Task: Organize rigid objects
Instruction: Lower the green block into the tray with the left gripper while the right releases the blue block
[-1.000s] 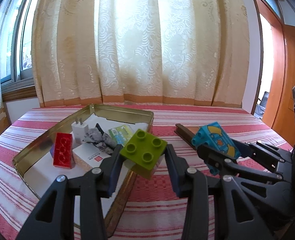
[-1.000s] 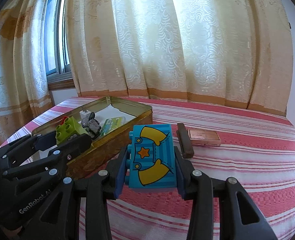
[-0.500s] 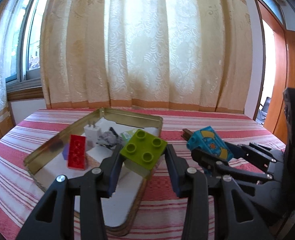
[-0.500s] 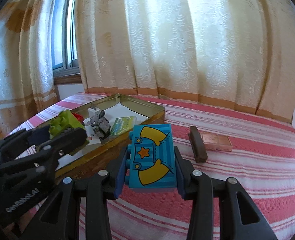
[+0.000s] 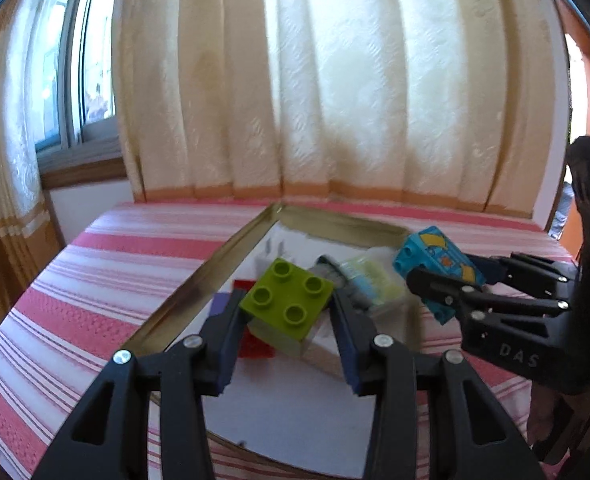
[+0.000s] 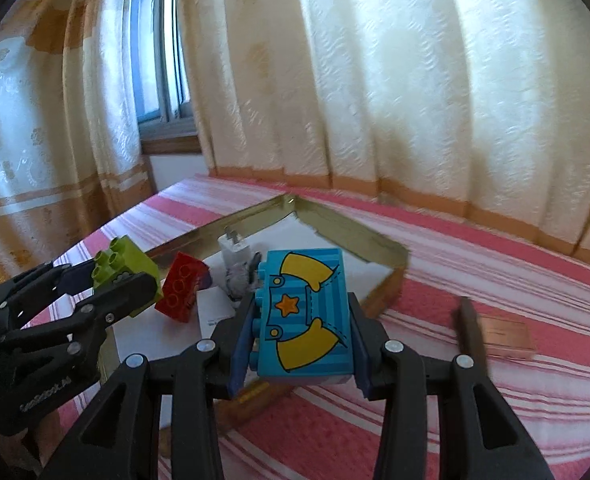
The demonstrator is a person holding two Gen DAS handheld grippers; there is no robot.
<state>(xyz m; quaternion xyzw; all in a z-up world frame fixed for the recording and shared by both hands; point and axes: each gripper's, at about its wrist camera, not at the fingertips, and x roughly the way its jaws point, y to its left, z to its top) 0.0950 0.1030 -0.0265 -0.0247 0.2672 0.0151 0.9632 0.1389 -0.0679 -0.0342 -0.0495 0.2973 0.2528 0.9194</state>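
Left gripper [image 5: 287, 312]: jaws partly closed, clamped on the 2 side faces of the green block [image 5: 289, 302]; block sits square between the jaws, 4 studs up.
Right gripper [image 6: 301, 332]: jaws partly closed, gripping the blue block [image 6: 305, 316] by its 2 long sides; printed face up, studs toward the left jaw.
Tin tray [image 5: 219, 264]: directly below and ahead of the left jaws; ahead and to the left of the right jaws.
Tray contents: red block [image 6: 181, 288], white plug [image 6: 235, 250], grey crumpled item [image 6: 241, 280], white card [image 6: 215, 308], all just beyond the jaw tips.
Outside tray: brown flat case [image 6: 495, 336], right of the right jaws, on the striped cloth [image 5: 107, 288].
Step in hand, as judged: carrying both blocks over the tray to set them inside.
Handling advice: lower each block onto bare white floor, clear of the red block and the plug; keep both grippers apart; open the jaws only once the block rests flat.
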